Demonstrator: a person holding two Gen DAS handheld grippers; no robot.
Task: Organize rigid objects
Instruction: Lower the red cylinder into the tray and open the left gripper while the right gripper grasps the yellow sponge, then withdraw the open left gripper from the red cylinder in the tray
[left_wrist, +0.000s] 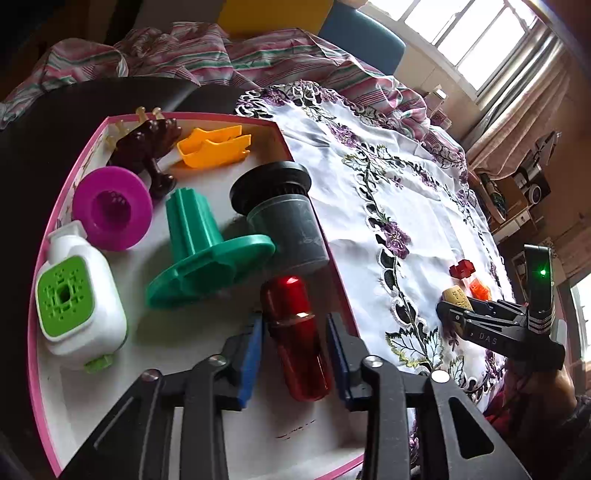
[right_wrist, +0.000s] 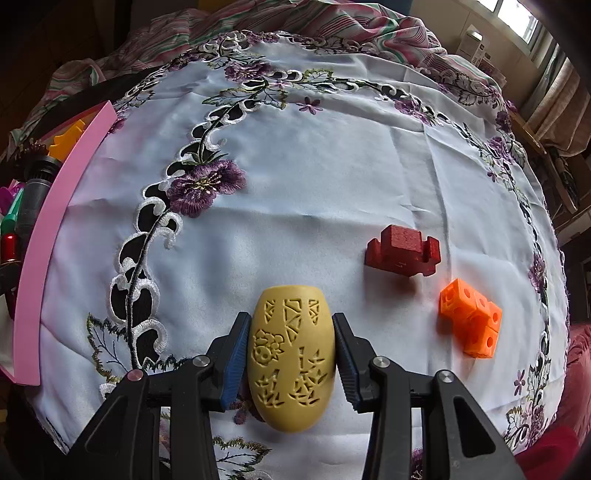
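My right gripper (right_wrist: 291, 354) has its fingers around the yellow carved egg (right_wrist: 291, 363), pads pressed to its two sides. The egg's long axis runs straight out along my fingers, away from me. It sits on the white embroidered cloth (right_wrist: 332, 177), and the pink-rimmed tray (right_wrist: 48, 236) lies well off to my left, so I judge the carry goes that way. My left gripper (left_wrist: 295, 343) is already over the tray, fingers spread either side of the red canister (left_wrist: 295, 332), with gaps, not pinching. The red block (right_wrist: 402, 251) and orange cubes (right_wrist: 471, 317) wait just right of the egg
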